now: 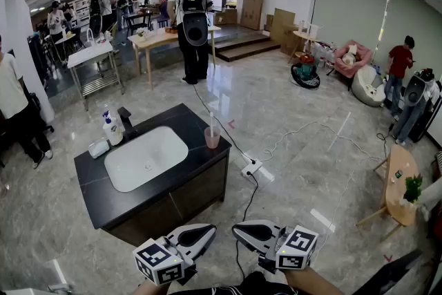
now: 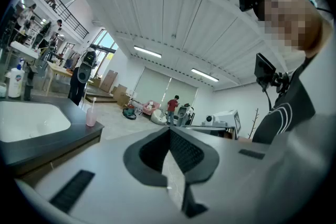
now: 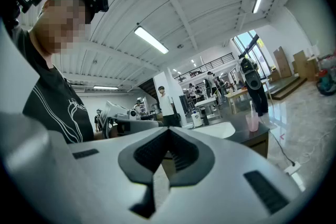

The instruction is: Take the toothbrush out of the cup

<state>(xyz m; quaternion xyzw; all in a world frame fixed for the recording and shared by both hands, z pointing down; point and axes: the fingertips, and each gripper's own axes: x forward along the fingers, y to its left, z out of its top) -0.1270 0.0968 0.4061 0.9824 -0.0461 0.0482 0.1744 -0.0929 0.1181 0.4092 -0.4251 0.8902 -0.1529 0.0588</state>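
A translucent pink cup (image 1: pixel 212 138) stands on the right corner of the black counter (image 1: pixel 200 162), with a white toothbrush (image 1: pixel 211 122) upright in it. Both grippers are low and close to me, well short of the counter and apart from the cup. My left gripper (image 1: pixel 209 229) and right gripper (image 1: pixel 235 229) point at each other, tips nearly meeting, both shut and empty. In the left gripper view the shut jaws of the left gripper (image 2: pixel 169 129) sit right of the cup (image 2: pixel 91 117). In the right gripper view the right gripper (image 3: pixel 168 129) is shut, the cup (image 3: pixel 252 122) far to the right.
A white sink (image 1: pixel 145 157) is set in the counter, with a dark faucet (image 1: pixel 125 119), a soap bottle (image 1: pixel 110 129) and a small white dish (image 1: pixel 98 148) at its back left. A power strip (image 1: pixel 251 166) and cables lie on the floor to the right. Several people stand farther back.
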